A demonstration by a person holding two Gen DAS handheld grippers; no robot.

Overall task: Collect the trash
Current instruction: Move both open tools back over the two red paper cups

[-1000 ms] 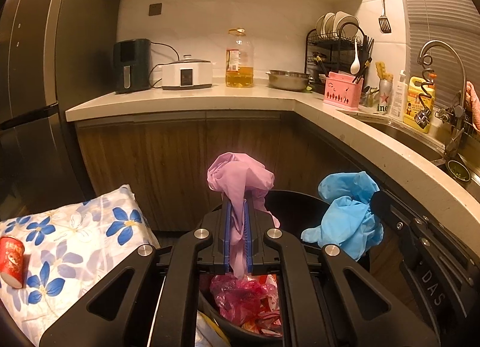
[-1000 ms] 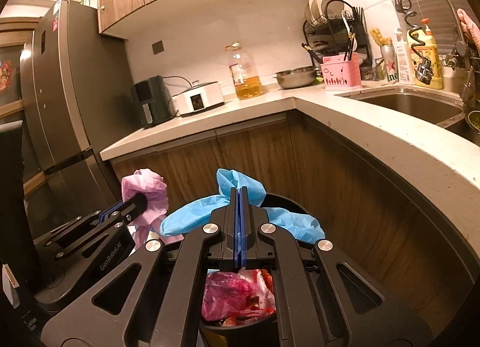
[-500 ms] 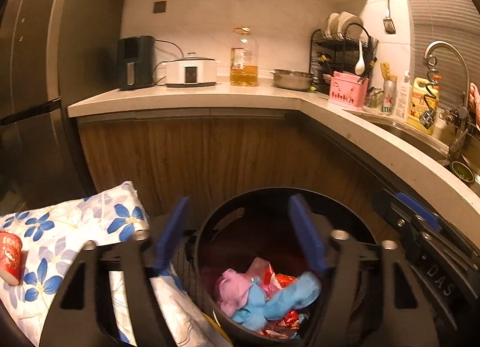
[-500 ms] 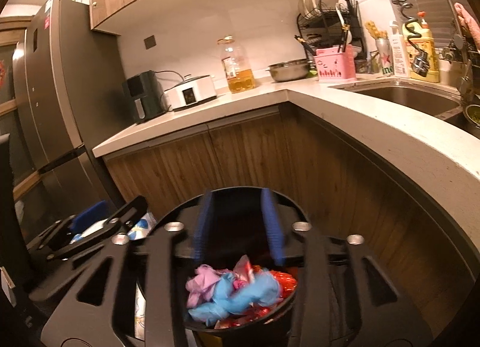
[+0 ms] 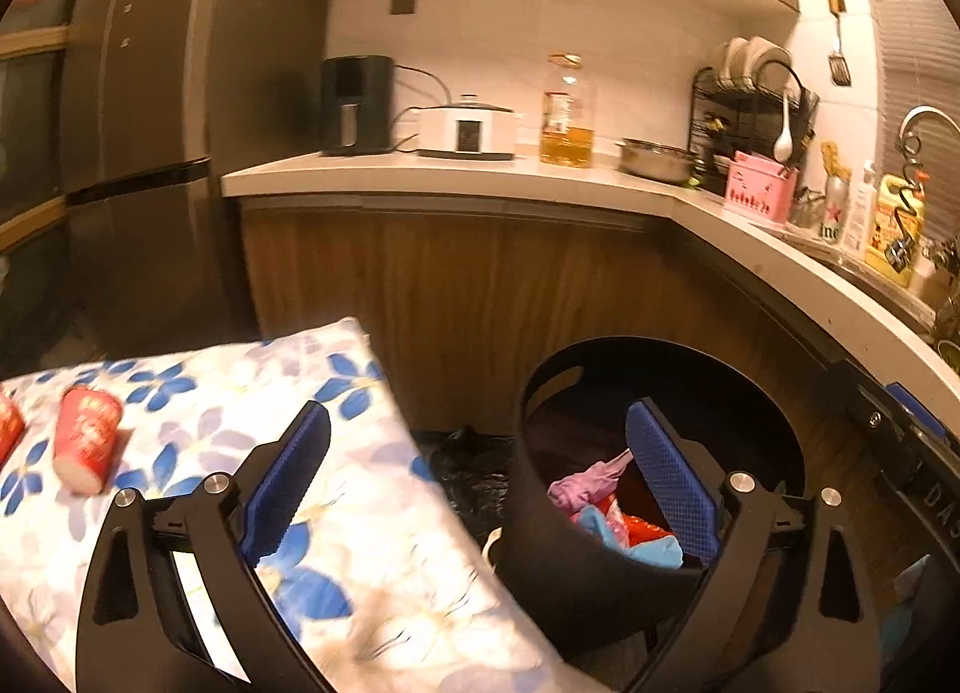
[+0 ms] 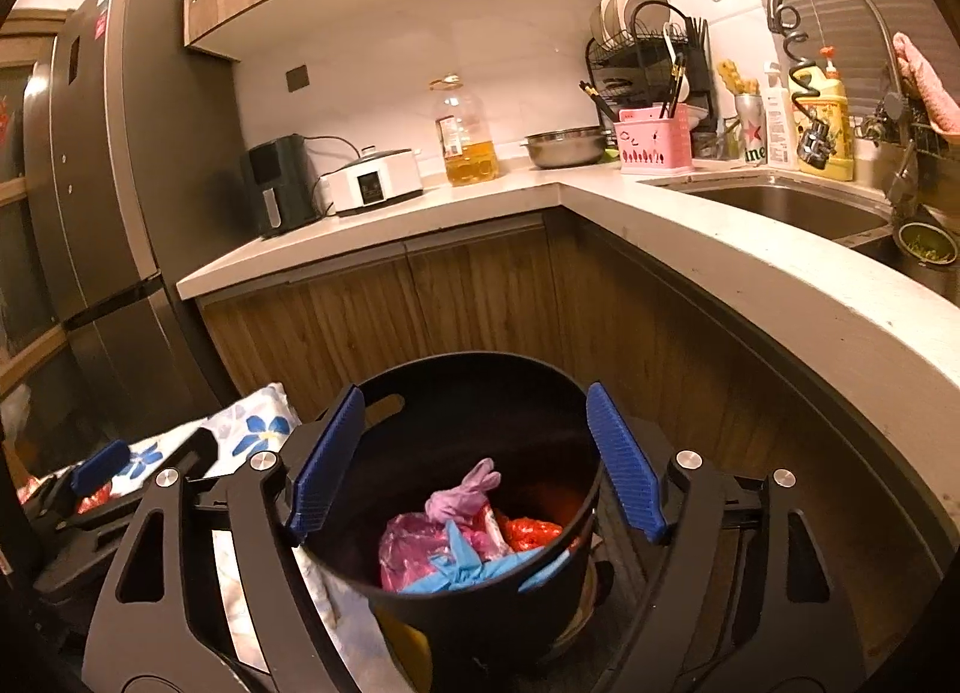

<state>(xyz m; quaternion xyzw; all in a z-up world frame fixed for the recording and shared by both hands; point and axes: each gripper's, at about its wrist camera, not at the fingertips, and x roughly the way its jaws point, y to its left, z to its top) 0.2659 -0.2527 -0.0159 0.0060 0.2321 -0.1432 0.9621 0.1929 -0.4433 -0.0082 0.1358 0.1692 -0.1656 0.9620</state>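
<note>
Both grippers are empty and their jaws are opening. The right gripper (image 6: 474, 459) hangs directly over the black bin (image 6: 456, 393) on the kitchen floor, its blue pads spread to either side of the rim with nothing between them. The left gripper (image 5: 480, 483) sits further left, one pad over the flowered cloth (image 5: 372, 543) and the other over the bin's left side, also holding nothing.

The trash lies inside the bin: a pink glove (image 6: 462, 492) on top of the pile, a blue glove (image 6: 465, 564) draped just below it, both resting on a pink plastic bag (image 6: 414, 549) and some red wrapping (image 6: 531, 531). The gloves sit loosely and crumpled, which fits soft things let fall from above rather than set down with care, and the wide jaws fit a release over the opening.

The bin stands close against the wooden cabinet below the kitchen surface (image 6: 690, 225), tucked into the corner, near enough to the cloth for short trips.

More trash seems to be waiting. On the cloth to the left lies a red paper cup (image 5: 87, 438) on its side, with the edge of another red thing at the far left border. The left gripper, already over the cloth, looks best placed to go for the cup next.
</note>
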